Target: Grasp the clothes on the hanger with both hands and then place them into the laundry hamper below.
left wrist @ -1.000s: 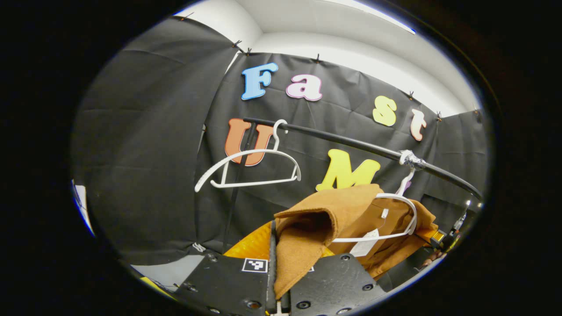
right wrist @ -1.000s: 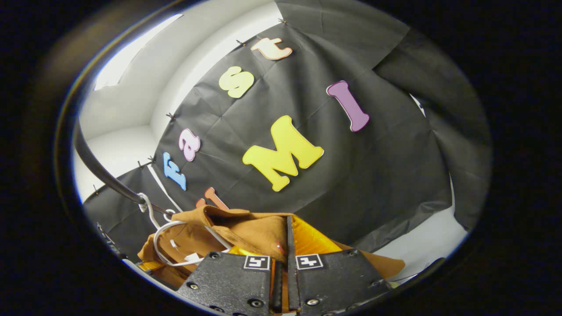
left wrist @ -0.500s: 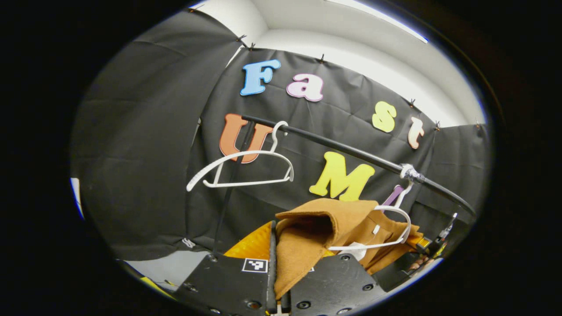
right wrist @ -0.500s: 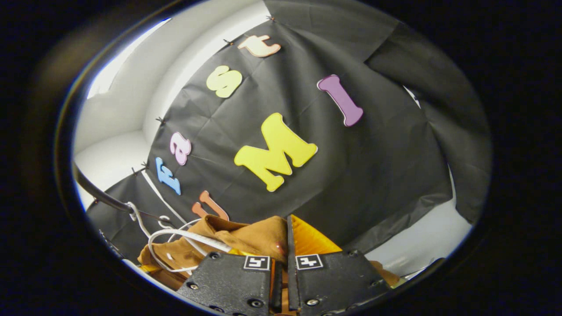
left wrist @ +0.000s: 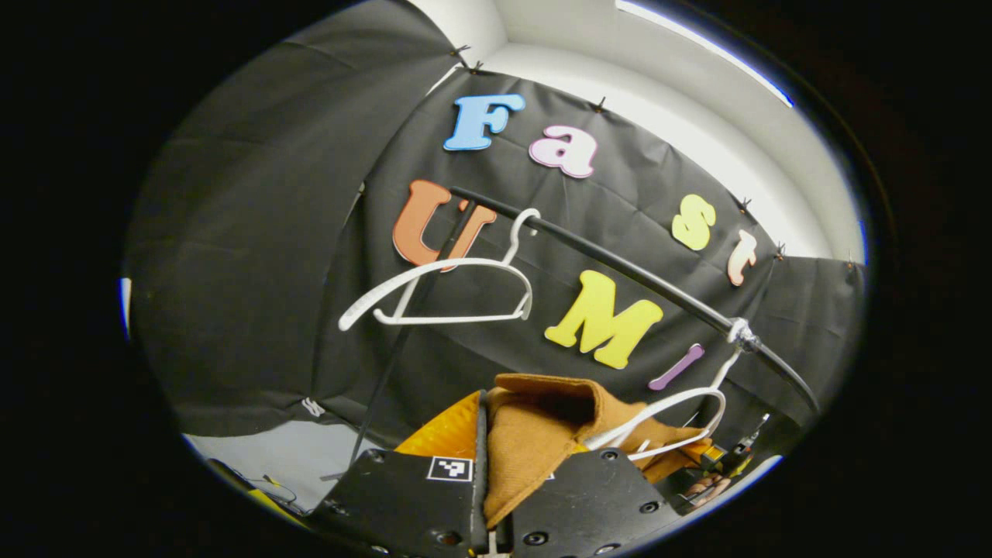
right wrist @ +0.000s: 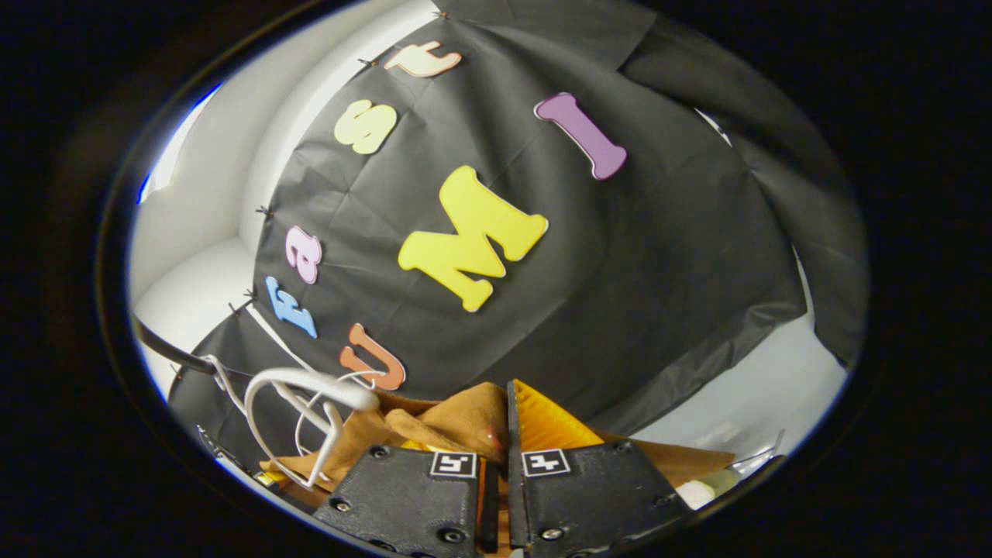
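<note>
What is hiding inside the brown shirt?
A white hanger pokes out of the brown shirt; its hook hangs on the black rail. The shirt covers part of the hanger. Both grippers, left and right, pinch the cloth. Anything deeper inside is covered.

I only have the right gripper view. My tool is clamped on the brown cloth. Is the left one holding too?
Observer: Yes. In the left gripper view, the left tool is shut on a fold of the brown garment.
Operator: Is the hanger hooked on the rail?
Observer: Yes. The white hanger hangs tilted from a taped spot on the black rail. One arm is bare above the cloth.
Operator: Anything else on that rail?
Observer: A second white hanger, empty, hangs farther along it.
</note>
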Demonstrator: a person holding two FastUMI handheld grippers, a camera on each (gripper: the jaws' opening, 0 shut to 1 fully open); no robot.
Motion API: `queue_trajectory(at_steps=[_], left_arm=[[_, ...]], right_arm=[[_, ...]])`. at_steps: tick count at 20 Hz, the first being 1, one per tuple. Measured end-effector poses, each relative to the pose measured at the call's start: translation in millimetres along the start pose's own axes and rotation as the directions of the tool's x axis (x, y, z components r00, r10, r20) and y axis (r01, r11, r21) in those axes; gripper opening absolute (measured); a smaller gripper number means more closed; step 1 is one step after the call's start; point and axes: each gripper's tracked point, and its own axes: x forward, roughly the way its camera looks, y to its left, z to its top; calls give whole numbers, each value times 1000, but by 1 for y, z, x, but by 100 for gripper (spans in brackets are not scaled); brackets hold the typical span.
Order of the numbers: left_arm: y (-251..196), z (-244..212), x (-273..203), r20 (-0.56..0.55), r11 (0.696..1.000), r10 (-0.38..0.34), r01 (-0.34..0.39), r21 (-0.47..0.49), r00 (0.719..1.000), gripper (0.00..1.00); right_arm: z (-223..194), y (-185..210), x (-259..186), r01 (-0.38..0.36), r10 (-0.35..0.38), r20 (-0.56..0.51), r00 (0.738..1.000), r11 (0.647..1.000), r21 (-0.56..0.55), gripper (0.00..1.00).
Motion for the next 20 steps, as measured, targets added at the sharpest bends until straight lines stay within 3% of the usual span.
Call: queue_trajectory(at_steps=[4, 10, 16, 20], left_arm=[[30, -28, 5, -62, 998, 56, -56, -4, 997, 9], [49, -58, -2, -114, 996, 88, -85, 34, 990, 10], [38, -99, -14, -182, 997, 62, -54, 46, 981, 9], [18, -124, -24, -213, 998, 23, -11, 58, 977, 9]], right_arm=[[-25, -27, 5, 52, -52, -45, 998, 999, -8, 8], [-45, -46, 3, 91, -94, -76, 993, 995, -32, 8], [-85, -72, -2, 160, -164, -149, 975, 986, -41, 8], [-115, -57, -16, 116, -129, -210, 969, 991, -72, 8]])
